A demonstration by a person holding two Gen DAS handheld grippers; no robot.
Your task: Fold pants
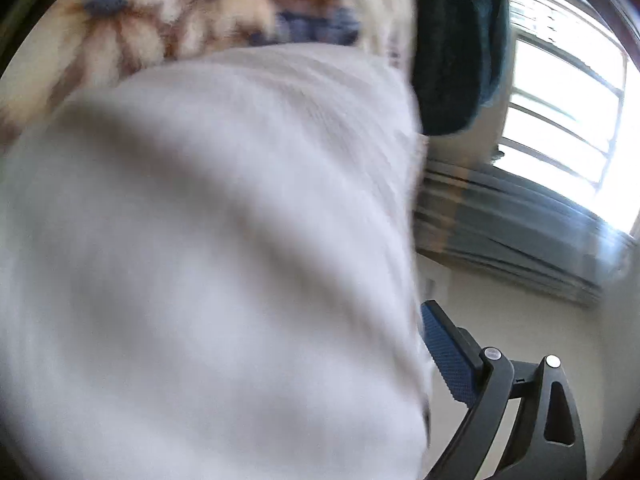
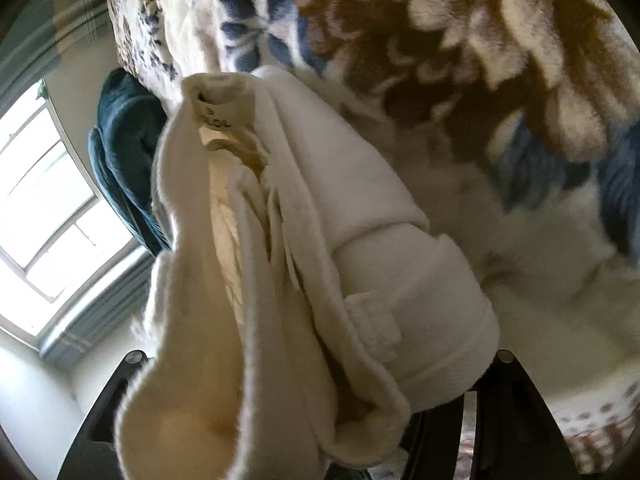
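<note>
White fleece pants (image 1: 224, 240) fill most of the left wrist view, blurred and close to the lens. My left gripper (image 1: 320, 320) shows only its right finger, whose blue pad (image 1: 448, 360) stands bare beside the cloth's edge; the other finger is hidden behind the fabric. In the right wrist view the pants (image 2: 360, 216) are bunched with the waistband and its label (image 2: 212, 120) standing up. That thick bundle runs down between the fingers of my right gripper (image 2: 312, 380), which looks shut on it; the pads are covered by cloth.
A plush blanket with brown and blue flowers (image 2: 480, 60) lies under the pants. A dark teal cushion (image 2: 128, 160) sits at the bed's edge. Beyond it are a bright window (image 1: 568, 112), a striped curtain (image 1: 520, 224) and a pale wall.
</note>
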